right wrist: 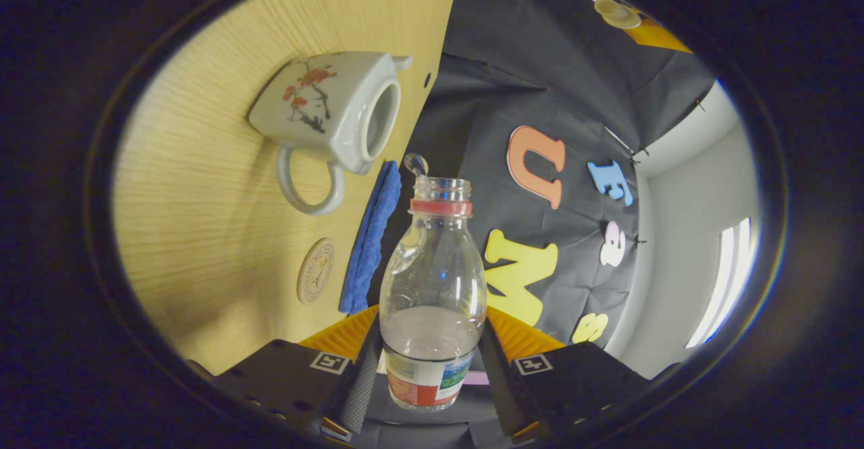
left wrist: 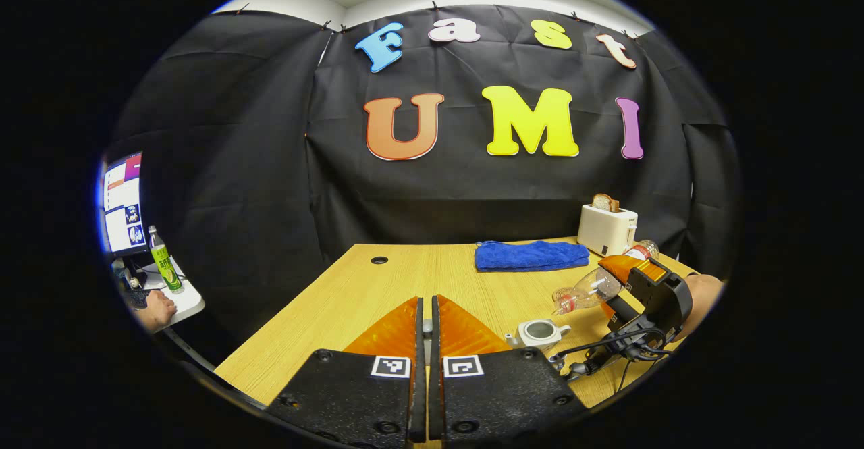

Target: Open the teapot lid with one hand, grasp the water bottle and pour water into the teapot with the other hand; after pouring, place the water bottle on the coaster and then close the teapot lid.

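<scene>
Wooden tabletop (left wrist: pixel 378 294): teapot (right wrist: pixel 337 108) open, lid (right wrist: pixel 615 11) in your left gripper (left wrist: pixel 424 331), jaws nearly closed on it. Right gripper (right wrist: pixel 432 361) jaws clamp the water bottle (right wrist: pixel 432 287), tipped over the pot (pour underway). Left: bottle to coaster (right wrist: pixel 315 270), lid back.

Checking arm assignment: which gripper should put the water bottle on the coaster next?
Right. The right gripper has its jaws clamped on the water bottle, tilted by the open teapot, coaster nearby. The left gripper holds the lid.
</scene>
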### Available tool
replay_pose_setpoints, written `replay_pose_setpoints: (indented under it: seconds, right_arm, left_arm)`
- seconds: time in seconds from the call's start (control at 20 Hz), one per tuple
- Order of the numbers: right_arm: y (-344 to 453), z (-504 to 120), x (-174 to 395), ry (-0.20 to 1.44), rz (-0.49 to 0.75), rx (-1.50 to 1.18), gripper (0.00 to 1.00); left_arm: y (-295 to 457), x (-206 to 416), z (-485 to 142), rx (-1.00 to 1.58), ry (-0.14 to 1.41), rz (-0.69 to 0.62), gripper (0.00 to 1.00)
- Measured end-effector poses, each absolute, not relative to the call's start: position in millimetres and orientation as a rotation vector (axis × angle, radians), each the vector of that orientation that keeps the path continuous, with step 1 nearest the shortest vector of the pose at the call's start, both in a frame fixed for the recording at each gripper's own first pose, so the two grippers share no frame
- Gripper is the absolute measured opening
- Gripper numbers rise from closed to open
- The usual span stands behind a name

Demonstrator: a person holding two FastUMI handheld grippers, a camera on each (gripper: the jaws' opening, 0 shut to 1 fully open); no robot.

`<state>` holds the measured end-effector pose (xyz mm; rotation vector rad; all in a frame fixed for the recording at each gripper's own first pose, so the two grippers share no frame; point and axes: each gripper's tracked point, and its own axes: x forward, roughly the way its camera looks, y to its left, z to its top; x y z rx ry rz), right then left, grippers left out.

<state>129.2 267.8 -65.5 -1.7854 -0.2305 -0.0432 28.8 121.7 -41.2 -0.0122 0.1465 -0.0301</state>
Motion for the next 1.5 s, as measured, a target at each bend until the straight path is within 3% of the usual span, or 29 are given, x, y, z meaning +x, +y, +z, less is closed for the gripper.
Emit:
replay_pose_setpoints:
  seconds: [1.15,1.5]
  right_arm:
    - [296.8,-15.1,110.1,-0.494,-0.170,-2.043,0.74]
    - [299.6,-11.4,104.7,-0.509,-0.186,-2.112,0.73]
  left_arm:
    - [108.7,24.1,-35.9,-0.024,0.139,-0.067,0.04]
    - [105.3,23.3,-35.0,-0.012,0.138,-0.077,0.04]
